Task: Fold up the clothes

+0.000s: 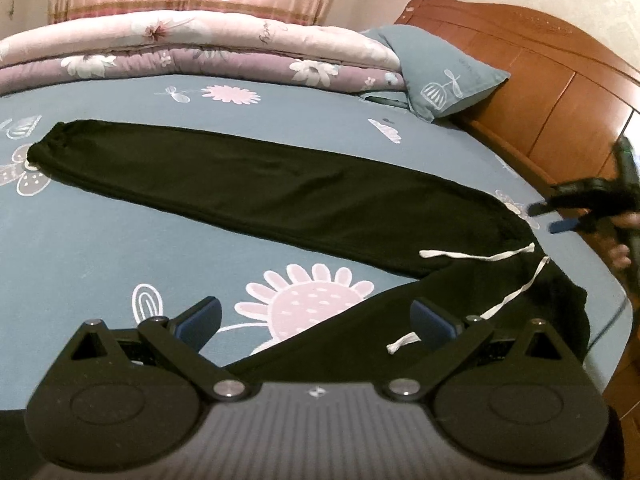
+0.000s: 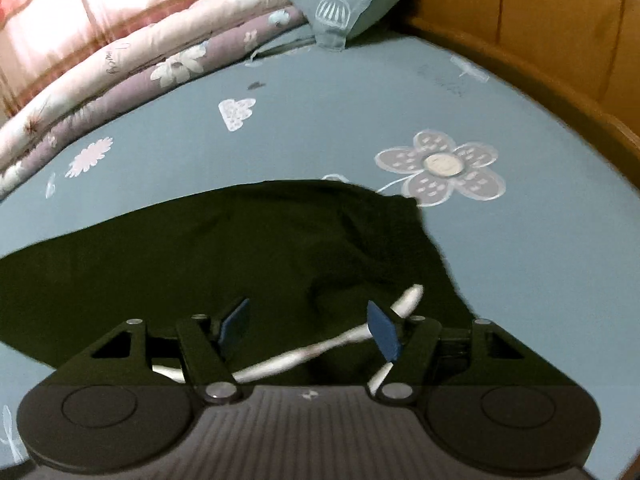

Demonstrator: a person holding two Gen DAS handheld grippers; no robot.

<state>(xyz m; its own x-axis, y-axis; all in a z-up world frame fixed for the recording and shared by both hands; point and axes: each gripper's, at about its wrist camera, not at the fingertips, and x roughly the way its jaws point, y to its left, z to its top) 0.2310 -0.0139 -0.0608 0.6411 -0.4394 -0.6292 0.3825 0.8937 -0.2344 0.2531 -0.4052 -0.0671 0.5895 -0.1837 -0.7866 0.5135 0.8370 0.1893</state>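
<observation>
Floral bedsheet [image 1: 100, 248], unbranded black trousers [image 1: 280, 192]

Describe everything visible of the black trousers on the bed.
The black trousers are soft, matte knit fabric lying flat on the blue flowered sheet. One leg stretches straight toward a gathered cuff at far left; the other angles toward the camera under the left gripper, whose jaws stand open above it. A white drawstring trails loose from the waist at right. The right gripper hovers open near the waistband, not touching.
</observation>
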